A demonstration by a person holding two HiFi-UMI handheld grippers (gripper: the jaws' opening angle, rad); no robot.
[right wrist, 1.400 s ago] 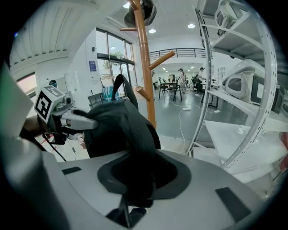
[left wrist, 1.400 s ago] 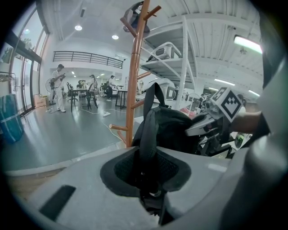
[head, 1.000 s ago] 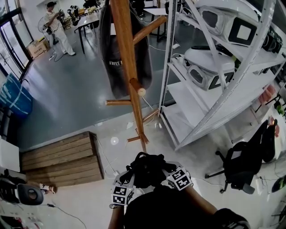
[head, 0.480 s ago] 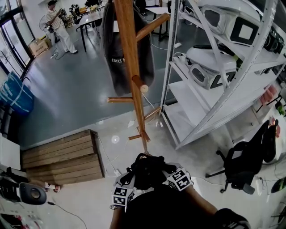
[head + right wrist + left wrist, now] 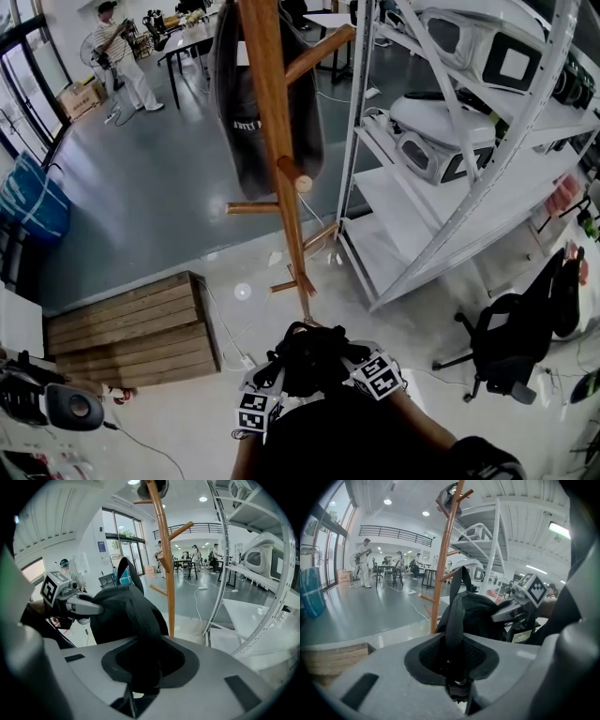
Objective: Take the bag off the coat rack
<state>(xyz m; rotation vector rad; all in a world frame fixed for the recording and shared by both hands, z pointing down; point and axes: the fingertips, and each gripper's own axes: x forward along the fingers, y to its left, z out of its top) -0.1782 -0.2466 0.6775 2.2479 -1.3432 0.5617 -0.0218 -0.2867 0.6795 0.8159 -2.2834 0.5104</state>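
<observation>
Black bag (image 5: pixel 309 358) sits low and near, between the two claws, well apart from the coat rack (image 5: pixel 274 159) standing far ahead. The left claw (image 5: pixel 457 682) pinches its strap (image 5: pixel 454 620) and the right claw (image 5: pixel 138 686) pinches its cloth (both grips look tight).

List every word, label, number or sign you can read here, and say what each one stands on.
Nothing here can be read clearly.
White print on the dark hanging item on the coat rack: too blurred to read.
Blue notice on the wall: too small to read.
Marker cubes: square patterns only, no letters.
Black bag: no print visible.
</observation>
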